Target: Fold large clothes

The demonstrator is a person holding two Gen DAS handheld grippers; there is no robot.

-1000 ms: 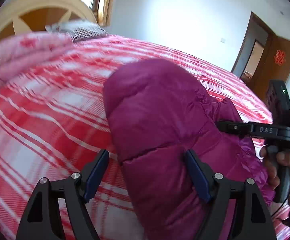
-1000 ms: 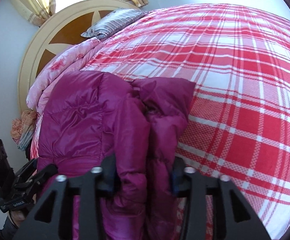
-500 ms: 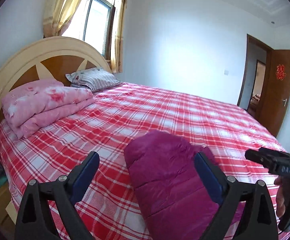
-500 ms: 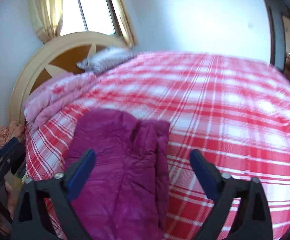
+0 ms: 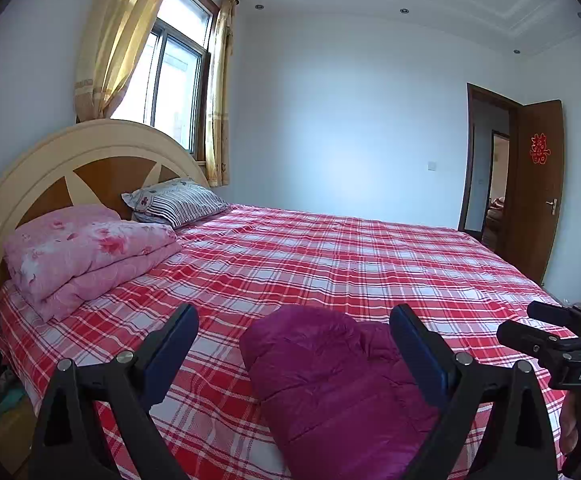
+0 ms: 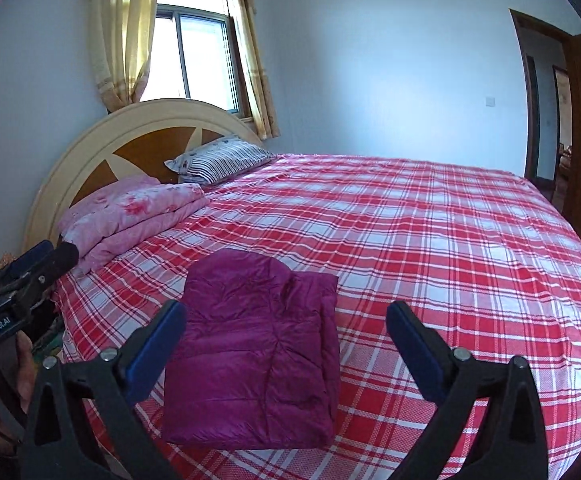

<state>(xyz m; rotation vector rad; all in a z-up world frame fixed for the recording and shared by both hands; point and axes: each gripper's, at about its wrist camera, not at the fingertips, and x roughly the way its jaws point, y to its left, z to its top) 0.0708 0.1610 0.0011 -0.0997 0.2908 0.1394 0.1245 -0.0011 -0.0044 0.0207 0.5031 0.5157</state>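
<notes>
A folded magenta puffer jacket [image 5: 330,384] lies as a compact rectangle near the front edge of the red plaid bed [image 5: 350,256]. My left gripper [image 5: 294,314] hovers above and short of it, open, with nothing between its blue pads. In the right wrist view the same jacket [image 6: 250,352] lies flat below my right gripper [image 6: 286,308], whose jaws are opening wide and touch nothing. Each gripper shows at the edge of the other's view: the right gripper [image 5: 550,340] at the right, the left gripper [image 6: 30,268] at the left, both held by hands.
A folded pink floral quilt [image 5: 86,252] and a striped pillow [image 5: 174,200] lie by the round headboard [image 5: 50,168]. A curtained window [image 5: 170,80] is behind it. A brown door [image 5: 538,184] stands open at the right. The plaid sheet stretches wide beyond the jacket.
Both grippers let go of the jacket, opened wide and rose back away from it. The jacket now lies folded on the bed, farther below both cameras.
</notes>
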